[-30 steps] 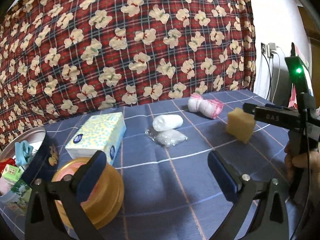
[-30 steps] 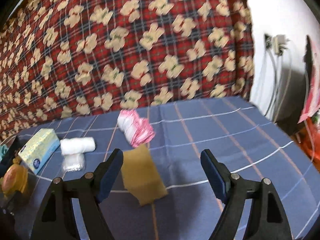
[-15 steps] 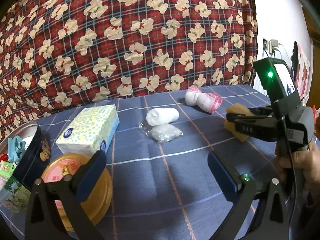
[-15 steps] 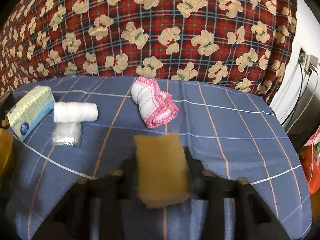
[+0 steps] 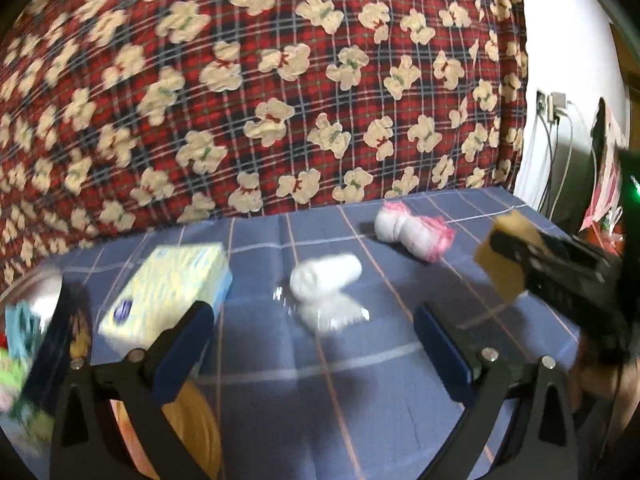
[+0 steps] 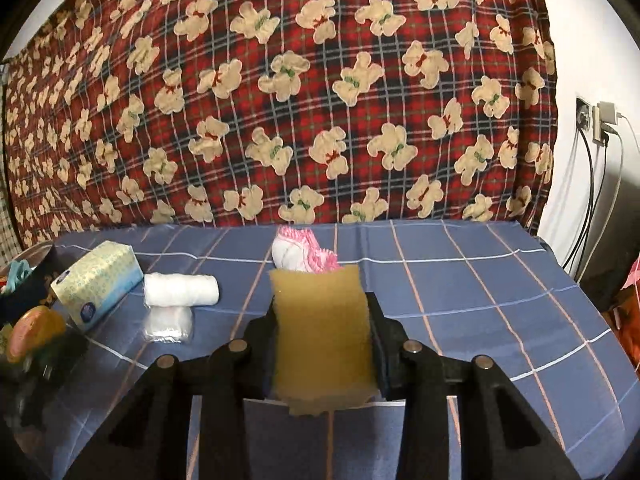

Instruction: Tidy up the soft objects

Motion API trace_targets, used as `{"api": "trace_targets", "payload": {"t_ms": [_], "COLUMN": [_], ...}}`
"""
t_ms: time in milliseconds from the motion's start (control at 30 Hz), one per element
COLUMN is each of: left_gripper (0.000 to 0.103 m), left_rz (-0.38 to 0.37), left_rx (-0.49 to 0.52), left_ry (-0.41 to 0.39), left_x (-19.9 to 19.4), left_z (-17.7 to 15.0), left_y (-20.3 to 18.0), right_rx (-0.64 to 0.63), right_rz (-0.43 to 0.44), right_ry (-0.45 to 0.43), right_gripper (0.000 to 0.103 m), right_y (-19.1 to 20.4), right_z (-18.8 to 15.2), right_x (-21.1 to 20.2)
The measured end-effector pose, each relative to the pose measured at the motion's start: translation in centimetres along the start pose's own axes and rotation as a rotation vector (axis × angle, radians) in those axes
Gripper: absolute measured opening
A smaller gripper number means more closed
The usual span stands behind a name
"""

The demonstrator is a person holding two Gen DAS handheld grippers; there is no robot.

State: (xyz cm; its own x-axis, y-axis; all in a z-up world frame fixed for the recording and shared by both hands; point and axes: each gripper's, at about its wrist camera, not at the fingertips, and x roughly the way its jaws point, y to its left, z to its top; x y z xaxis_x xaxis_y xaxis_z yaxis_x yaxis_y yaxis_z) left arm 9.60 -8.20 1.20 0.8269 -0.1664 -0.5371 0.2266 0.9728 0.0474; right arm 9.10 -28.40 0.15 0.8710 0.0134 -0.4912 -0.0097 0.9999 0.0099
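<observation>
Left-wrist view blurred; tin at lower left cut off, contents indistinct. Right gripper pinches sponge; left gripper spread, empty.

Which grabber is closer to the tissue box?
Left. The left gripper is open just in front of the tissue box; the right gripper squeezes the sponge farther away.

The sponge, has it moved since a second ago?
Yes. The sponge was standing on the tablecloth before the pink cloth; now it is clamped in the right gripper and lifted off the tablecloth.
</observation>
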Motion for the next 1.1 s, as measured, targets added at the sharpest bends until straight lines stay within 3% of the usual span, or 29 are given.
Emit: {"api": "trace_targets", "payload": {"t_ms": [67,167,233,400,467,567,600,667,800,967,1100], "left_gripper": [0.092,0.091,0.084,0.078,0.064,0.05,0.048,0.029,0.029,0.029,0.029], "left_rz": [-0.023,-0.043,-0.047,0.008,0.006,-0.041,-0.052,-0.061,-0.101,-0.133,-0.147], "left_rx": [-0.007,-0.005,0.032,0.119,0.087,0.043,0.037,0.034,-0.024,-0.023,-0.044], "left_ry": [0.026,0.096,0.146,0.302,0.342,0.372,0.363,0.322,0.206,0.047,-0.008], "left_x": [1.7,5.0,7.0,11.8,13.1,14.3,14.3,14.0,11.5,6.1,2.9], "left_z": [1.7,3.5,4.0,3.5,3.2,2.9,2.8,2.9,3.2,2.3,0.9], "left_y": [0.0,-0.3,-1.1,-2.3,-1.8,-1.1,-1.0,-1.1,-0.6,-1.0,-0.9], "right_rx": [-0.009,-0.007,-0.001,0.014,0.017,0.017,0.017,0.019,0.032,0.058,0.061], "right_rz": [-0.006,-0.003,-0.001,0.0,0.004,0.008,0.006,0.003,-0.011,0.002,0.021], "right_ry": [0.001,-0.012,-0.012,-0.009,-0.004,-0.002,-0.002,-0.004,-0.033,-0.082,-0.133], "right_gripper": [0.039,0.039,0.039,0.039,0.039,0.039,0.039,0.039,0.039,0.039,0.039], "right_y": [0.3,0.3,0.1,-0.3,-0.4,-0.4,-0.4,-0.4,-0.7,-1.2,-1.1], "right_z": [0.0,-0.1,-0.1,-0.2,-0.2,-0.2,-0.2,-0.2,-0.2,0.0,0.0], "right_x": [0.2,0.0,0.0,0.0,0.1,0.1,0.1,0.1,-0.2,-1.0,-1.8]}}
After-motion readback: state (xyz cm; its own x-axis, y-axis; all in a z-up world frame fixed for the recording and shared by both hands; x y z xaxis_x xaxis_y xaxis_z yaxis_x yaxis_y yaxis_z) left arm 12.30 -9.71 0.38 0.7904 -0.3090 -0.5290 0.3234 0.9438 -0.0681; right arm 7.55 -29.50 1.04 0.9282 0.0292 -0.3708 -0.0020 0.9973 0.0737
